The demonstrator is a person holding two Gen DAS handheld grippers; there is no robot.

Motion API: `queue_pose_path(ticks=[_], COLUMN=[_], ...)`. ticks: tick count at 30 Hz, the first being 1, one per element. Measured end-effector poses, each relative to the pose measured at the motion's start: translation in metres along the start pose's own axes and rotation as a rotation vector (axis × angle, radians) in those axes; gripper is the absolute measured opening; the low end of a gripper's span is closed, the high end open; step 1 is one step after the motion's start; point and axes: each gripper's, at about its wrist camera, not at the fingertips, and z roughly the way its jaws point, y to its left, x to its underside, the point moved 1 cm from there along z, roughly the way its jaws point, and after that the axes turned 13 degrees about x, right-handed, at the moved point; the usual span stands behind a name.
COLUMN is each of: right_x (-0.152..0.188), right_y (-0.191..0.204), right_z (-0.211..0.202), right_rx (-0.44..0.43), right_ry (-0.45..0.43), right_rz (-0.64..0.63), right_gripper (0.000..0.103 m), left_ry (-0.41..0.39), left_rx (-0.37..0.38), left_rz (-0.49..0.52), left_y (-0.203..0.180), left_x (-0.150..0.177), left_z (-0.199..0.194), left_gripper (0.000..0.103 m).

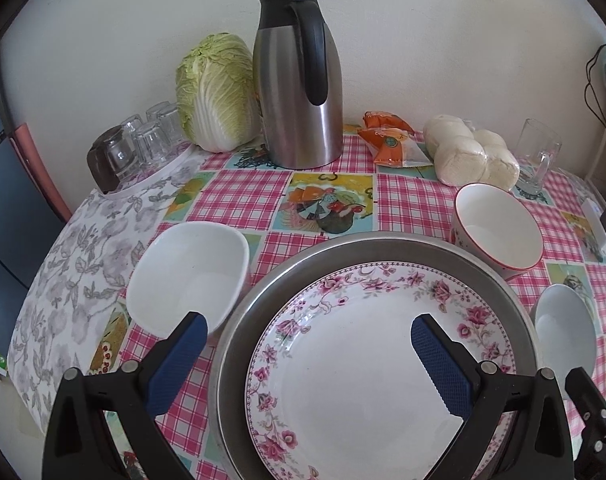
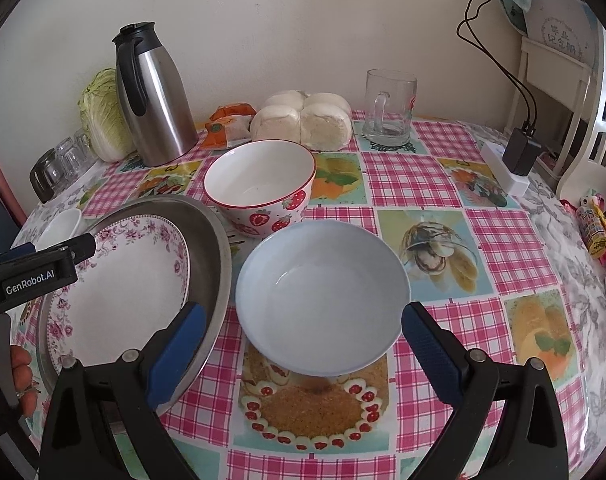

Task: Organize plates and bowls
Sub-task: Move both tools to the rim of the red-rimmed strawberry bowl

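Observation:
A floral-rimmed plate (image 1: 355, 380) lies inside a steel tray (image 1: 263, 284); both also show in the right wrist view, plate (image 2: 131, 280) and tray (image 2: 211, 240). My left gripper (image 1: 307, 364) is open above the plate's near left part, holding nothing. A white squarish bowl (image 1: 191, 272) sits left of the tray. A strawberry bowl (image 2: 259, 184) stands behind a pale blue bowl (image 2: 323, 296). My right gripper (image 2: 303, 352) is open, its fingers flanking the blue bowl's near rim, apart from it.
A steel thermos jug (image 1: 299, 80), a cabbage (image 1: 215, 92), upturned glasses (image 1: 143, 140), snack packets (image 1: 391, 136), bagged buns (image 2: 303, 120) and a glass mug (image 2: 389, 108) stand along the wall. A power strip with adapter (image 2: 515, 160) lies at the right edge.

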Motion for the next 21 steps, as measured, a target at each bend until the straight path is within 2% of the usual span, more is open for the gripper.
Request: queue_pose_path(ticks=[6, 9, 15, 19, 21], right_x=[-0.017, -0.029, -0.059, -0.082, -0.094], right_y=[-0.019, -0.027, -0.038, -0.040, -0.039], right_z=[-0.013, -0.018, -0.026, -0.026, -0.022], right_rx=[0.016, 0.033, 0.020, 0.015, 0.021], right_ry=[-0.020, -0.025, -0.067, -0.081, -0.083], right_rz=[0.015, -0.001, -0.062, -0.115, -0.145], right_gripper=[0.099, 0.099, 0.099, 0.099, 0.099], left_ry=[-0.018, -0.026, -0.038, -0.042, -0.038], left_rx=[0.006, 0.019, 0.056, 0.042, 0.051], left_rz=[0.005, 0.040, 0.103, 0.169, 0.169], left_y=[-0.008, -0.017, -0.032, -0.040, -0.041], left_x=[-0.011, -0.019, -0.045, -0.067, -0.079], left_z=[-0.012, -0.015, -0.017, -0.018, -0.016], left_gripper=[0.103, 0.103, 0.103, 0.103, 0.103])
